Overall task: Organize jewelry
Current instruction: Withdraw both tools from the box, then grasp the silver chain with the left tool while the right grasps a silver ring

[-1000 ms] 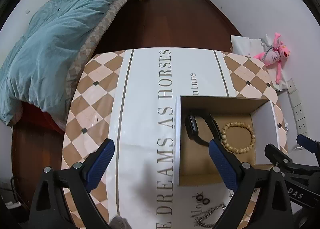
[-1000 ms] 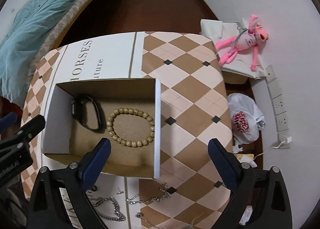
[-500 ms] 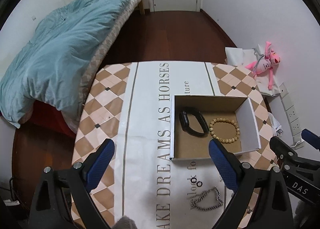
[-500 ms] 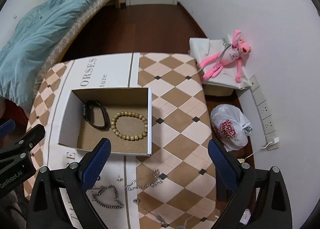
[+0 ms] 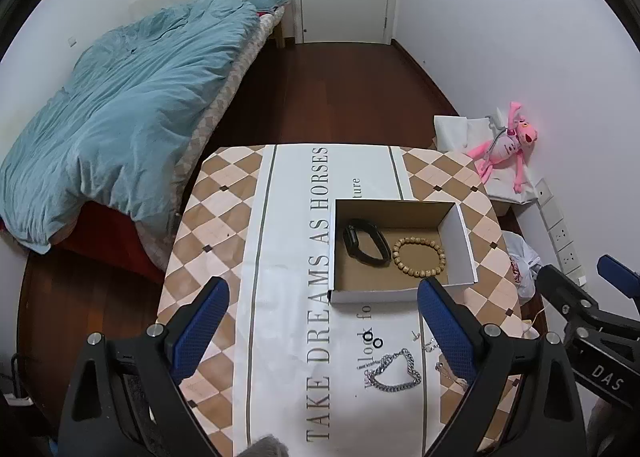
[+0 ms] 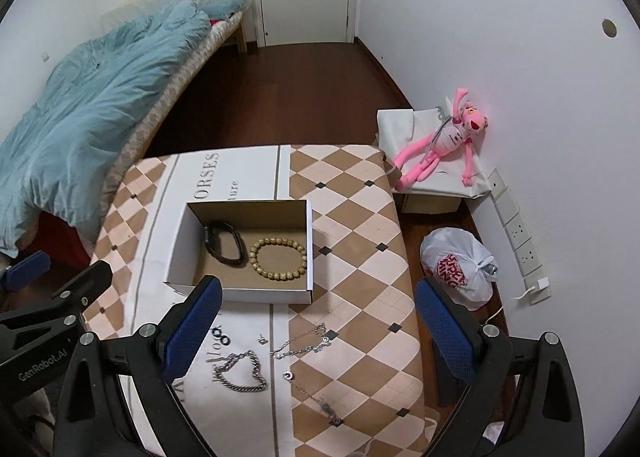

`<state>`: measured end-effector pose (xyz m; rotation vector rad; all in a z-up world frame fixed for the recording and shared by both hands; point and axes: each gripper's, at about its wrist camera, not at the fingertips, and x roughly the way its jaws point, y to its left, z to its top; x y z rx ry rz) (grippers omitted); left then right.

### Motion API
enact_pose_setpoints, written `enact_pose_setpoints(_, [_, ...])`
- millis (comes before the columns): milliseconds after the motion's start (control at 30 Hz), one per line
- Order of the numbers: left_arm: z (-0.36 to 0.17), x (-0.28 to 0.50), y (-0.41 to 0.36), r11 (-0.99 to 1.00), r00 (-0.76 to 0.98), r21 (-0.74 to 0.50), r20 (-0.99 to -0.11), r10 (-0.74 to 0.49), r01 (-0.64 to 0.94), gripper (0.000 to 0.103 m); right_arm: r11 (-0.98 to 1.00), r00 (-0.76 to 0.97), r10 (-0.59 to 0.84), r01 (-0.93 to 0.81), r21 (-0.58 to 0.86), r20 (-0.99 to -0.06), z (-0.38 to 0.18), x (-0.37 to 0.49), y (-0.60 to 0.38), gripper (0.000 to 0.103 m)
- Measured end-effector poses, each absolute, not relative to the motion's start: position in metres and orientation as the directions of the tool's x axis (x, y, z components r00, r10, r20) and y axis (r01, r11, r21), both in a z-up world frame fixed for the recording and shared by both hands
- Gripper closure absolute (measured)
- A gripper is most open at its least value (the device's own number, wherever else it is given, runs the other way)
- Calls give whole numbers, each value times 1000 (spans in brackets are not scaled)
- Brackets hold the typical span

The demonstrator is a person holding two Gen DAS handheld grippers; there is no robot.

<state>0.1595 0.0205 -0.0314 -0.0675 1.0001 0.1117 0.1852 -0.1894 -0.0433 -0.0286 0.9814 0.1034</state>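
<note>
Both of my grippers hang above the table (image 5: 224, 217) with jaws spread wide and nothing between them: my left gripper (image 5: 320, 325) over the white runner, my right gripper (image 6: 316, 321) nearer the table's right edge. Ahead sits the open cardboard box (image 6: 308, 249), holding a black wristband (image 6: 224, 243) beside a wooden bead bracelet (image 6: 278, 259). On the cloth in front of the box lie a chunky silver chain (image 6: 240, 371), a thin necklace (image 6: 304, 345) and two small black rings (image 5: 372, 339).
</note>
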Motion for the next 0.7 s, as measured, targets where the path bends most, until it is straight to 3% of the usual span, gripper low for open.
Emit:
enact_pose_setpoints(233, [-59,147,15,992,496,33,-864,90,-124,7,997,485,72,-55,52,-872,-71,173,-211,4])
enact_pose_setpoints(433, [-117,132,10,988,390,75,-912,124,-138,7,996,336,85,7,93,-938,-145,147,-240,5])
enact_pose_setpoints(567, [-153,120,2,987,317,99,-939,135,-126,7,983,249,170,29,183,-953,-198,129,-250,23])
enact_pose_setpoints(700, [-178,114,0,986,263,109,-955,140,-128,7,976,263,216,-31,215,-940,-220,128,-236,29])
